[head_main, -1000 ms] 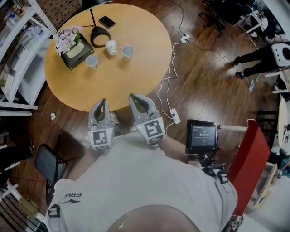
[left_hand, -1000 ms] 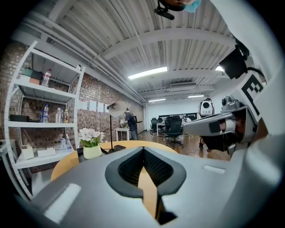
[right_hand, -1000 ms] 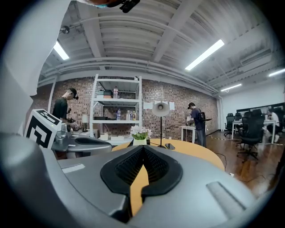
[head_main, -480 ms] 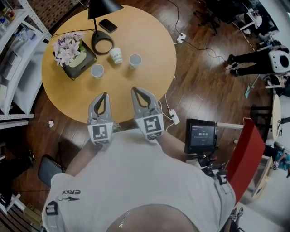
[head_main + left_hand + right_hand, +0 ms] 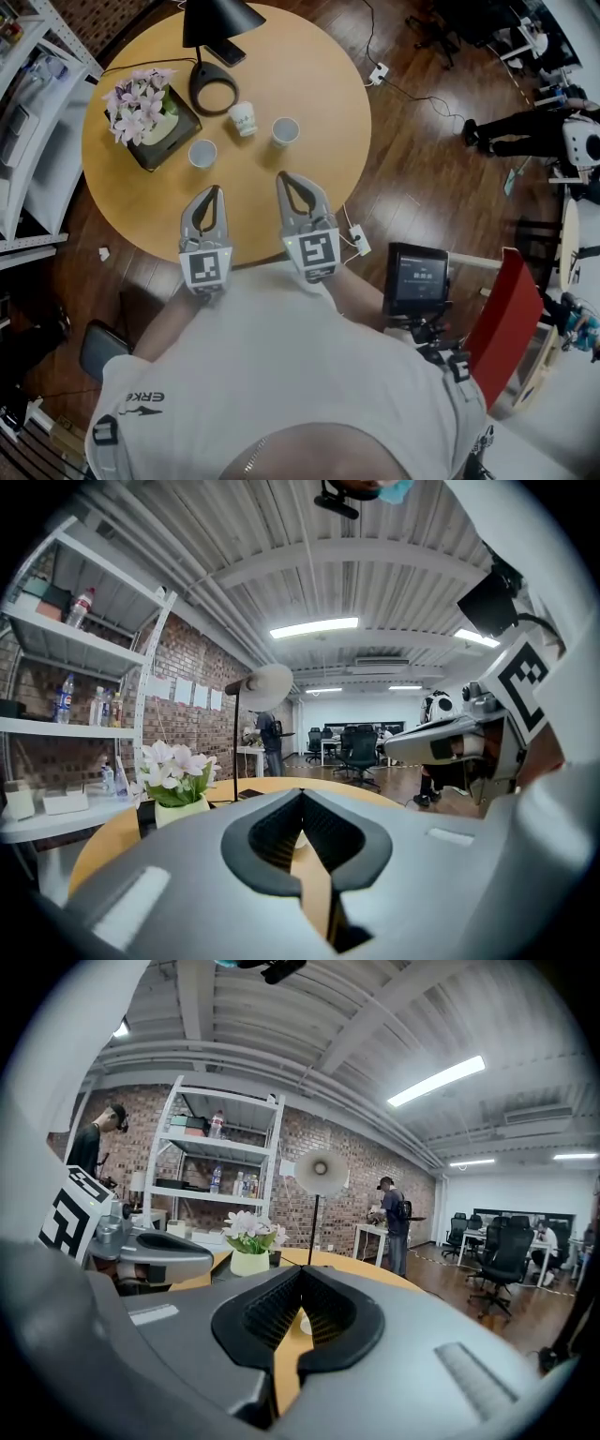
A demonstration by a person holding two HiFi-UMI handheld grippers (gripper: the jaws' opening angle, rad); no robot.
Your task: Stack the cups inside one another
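Observation:
Three small cups stand apart on the round wooden table (image 5: 309, 56): a pale one (image 5: 202, 153) at the left, a white printed one (image 5: 244, 118) in the middle, and a pale one (image 5: 285, 131) at the right. My left gripper (image 5: 211, 190) is over the table's near edge, just short of the left cup, shut and empty. Beside it my right gripper (image 5: 285, 178) points at the right cup, also shut and empty. In the left gripper view the left gripper (image 5: 302, 792) has its jaws together, and so does the right gripper (image 5: 300, 1269) in the right gripper view.
A flower pot (image 5: 145, 108) sits at the table's left. A black lamp (image 5: 213, 94) and a phone (image 5: 230, 54) lie behind the cups. A cable and power strip (image 5: 356, 240) run along the floor at the right, near a small monitor (image 5: 417, 279) and a red chair (image 5: 506, 328).
Both grippers have moved forward from the floor side onto the table's near edge, closer to the cups. They stay shut and the cups have not moved.

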